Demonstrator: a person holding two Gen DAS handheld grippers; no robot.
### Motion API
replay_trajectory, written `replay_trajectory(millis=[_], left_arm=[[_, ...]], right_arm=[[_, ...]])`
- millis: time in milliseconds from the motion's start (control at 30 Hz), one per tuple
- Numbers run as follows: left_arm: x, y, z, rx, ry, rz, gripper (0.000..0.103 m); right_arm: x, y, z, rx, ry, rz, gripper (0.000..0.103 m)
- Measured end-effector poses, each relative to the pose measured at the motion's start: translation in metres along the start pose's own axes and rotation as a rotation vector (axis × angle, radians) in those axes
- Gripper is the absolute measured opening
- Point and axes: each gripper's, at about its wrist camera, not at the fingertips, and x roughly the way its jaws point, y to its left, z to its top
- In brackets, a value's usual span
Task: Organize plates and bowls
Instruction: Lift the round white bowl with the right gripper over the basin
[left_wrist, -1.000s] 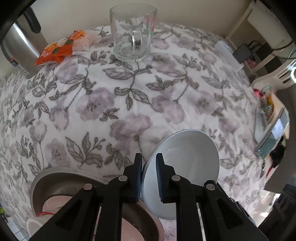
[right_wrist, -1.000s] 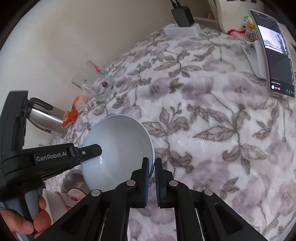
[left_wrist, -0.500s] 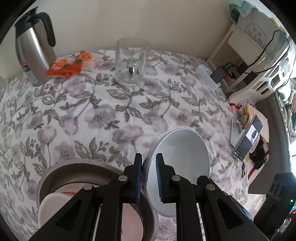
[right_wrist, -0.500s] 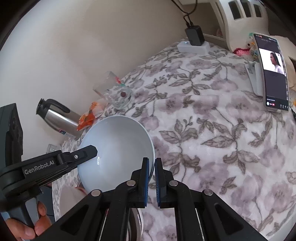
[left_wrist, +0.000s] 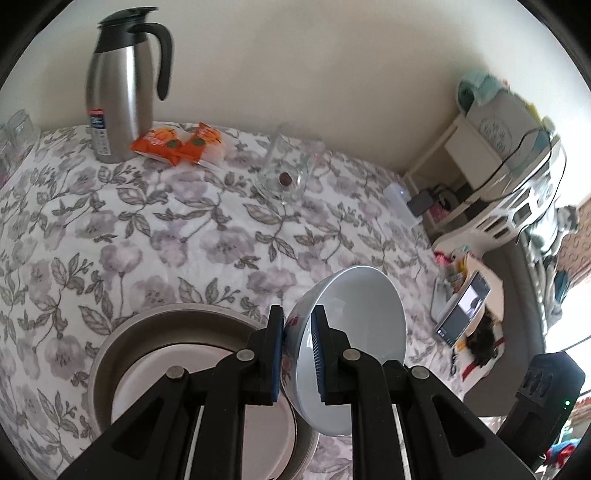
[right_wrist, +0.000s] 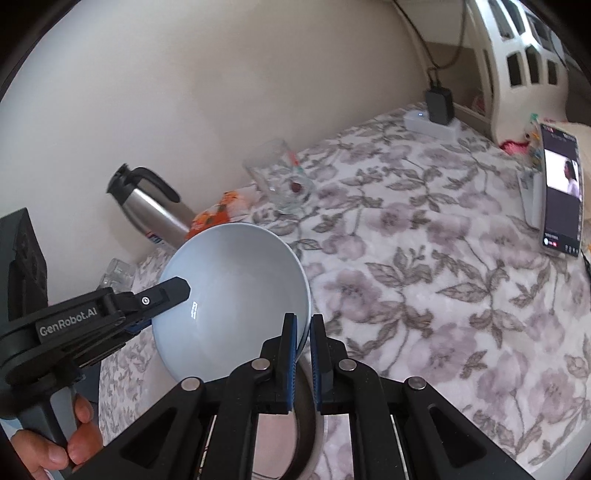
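Note:
A pale blue bowl (left_wrist: 354, 332) with a flower print on its outside hangs tilted above the flowered tablecloth, held by its rim from two sides. My left gripper (left_wrist: 297, 317) is shut on the rim, one pad inside the bowl and one outside. On the opposite edge of the bowl (right_wrist: 229, 295), my right gripper (right_wrist: 302, 321) is shut on the rim too. The left gripper (right_wrist: 162, 295) reaches in from the left of the right wrist view. Below the bowl stands a round metal basin (left_wrist: 110, 354) with a pinkish plate (left_wrist: 207, 387) inside.
Along the wall stand a steel thermos jug (left_wrist: 122, 85), orange snack packets (left_wrist: 181, 142) and a glass mug (left_wrist: 291, 166). A power strip (left_wrist: 400, 203) and a lit phone (left_wrist: 461, 314) lie at the table's right edge. A person's hand (right_wrist: 74, 435) grips the left handle.
Both grippers have risen with the bowl, which now hangs higher above the cloth and the basin. The views have tipped up, showing more wall and the whole jug.

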Motion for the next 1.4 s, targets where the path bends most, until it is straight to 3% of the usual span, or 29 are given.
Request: replay_trajectory(millis=[900, 1400], left_arm=[[-0.091, 0.043, -0.027, -0.06, -0.191, -0.049, 0.015], [-0.101, 0.066, -0.044, -0.108, -0.187, -0.05, 0.015]], right_arm=[[-0.04, 0.074, -0.018, -0.151, -0.082, 0.072, 0.008], [-0.038, 0.09, -0.032, -0.203, -0.053, 0.07, 0.008]])
